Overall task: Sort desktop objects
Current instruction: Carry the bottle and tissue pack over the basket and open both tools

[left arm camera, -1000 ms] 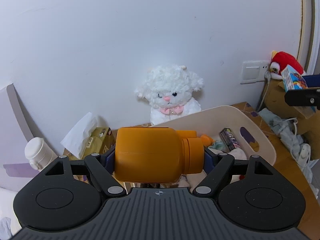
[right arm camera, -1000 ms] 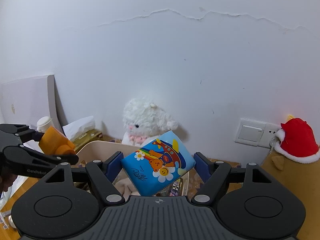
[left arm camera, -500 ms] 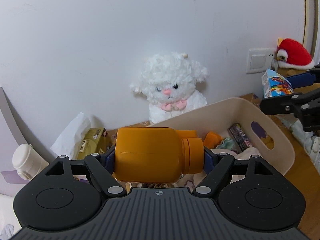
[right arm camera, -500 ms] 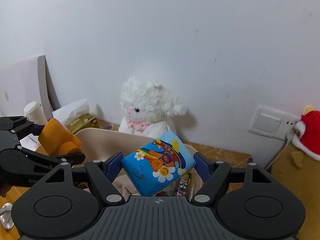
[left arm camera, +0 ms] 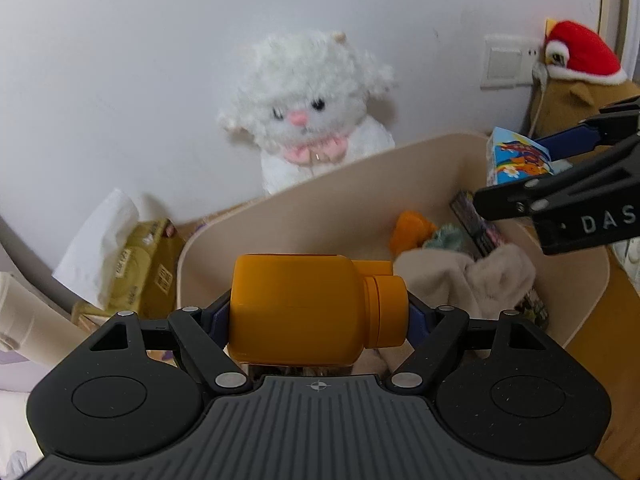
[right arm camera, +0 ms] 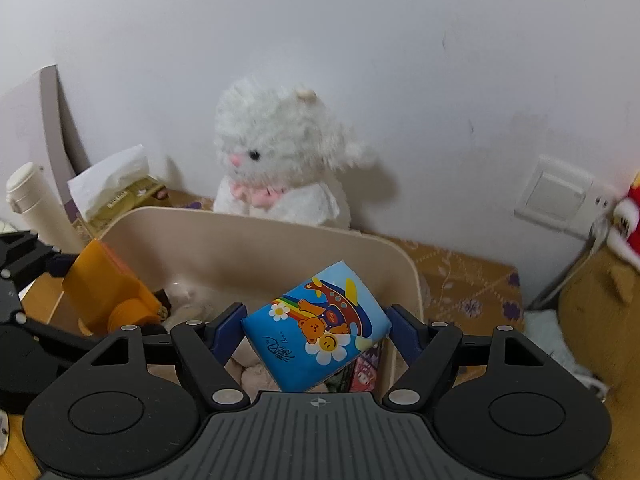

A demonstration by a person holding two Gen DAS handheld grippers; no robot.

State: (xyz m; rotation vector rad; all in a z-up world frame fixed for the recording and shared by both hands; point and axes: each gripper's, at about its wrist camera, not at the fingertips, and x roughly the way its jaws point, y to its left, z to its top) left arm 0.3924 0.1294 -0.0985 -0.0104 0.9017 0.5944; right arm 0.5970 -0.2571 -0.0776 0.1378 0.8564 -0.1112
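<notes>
Fingers of the left gripper (left arm camera: 319, 312) clamp an orange bottle (left arm camera: 304, 308) over the beige bin (left arm camera: 280, 216); at three o'clock, the right gripper (right arm camera: 316, 330) pinches a blue tissue pack (right arm camera: 316, 328).

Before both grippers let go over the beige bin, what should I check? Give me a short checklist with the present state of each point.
1. Left gripper grips the orange bottle at both ends: ok.
2. Right gripper grips the blue tissue pack, which sits tilted: ok.
3. Orange bottle is over the open beige bin: ok.
4. Tissue pack is over the bin, near its right wall: ok.
5. Free space below: not ok; a beige cloth and other items lie there, so things will land on them.
6. The two grippers are apart from each other: ok.
</notes>
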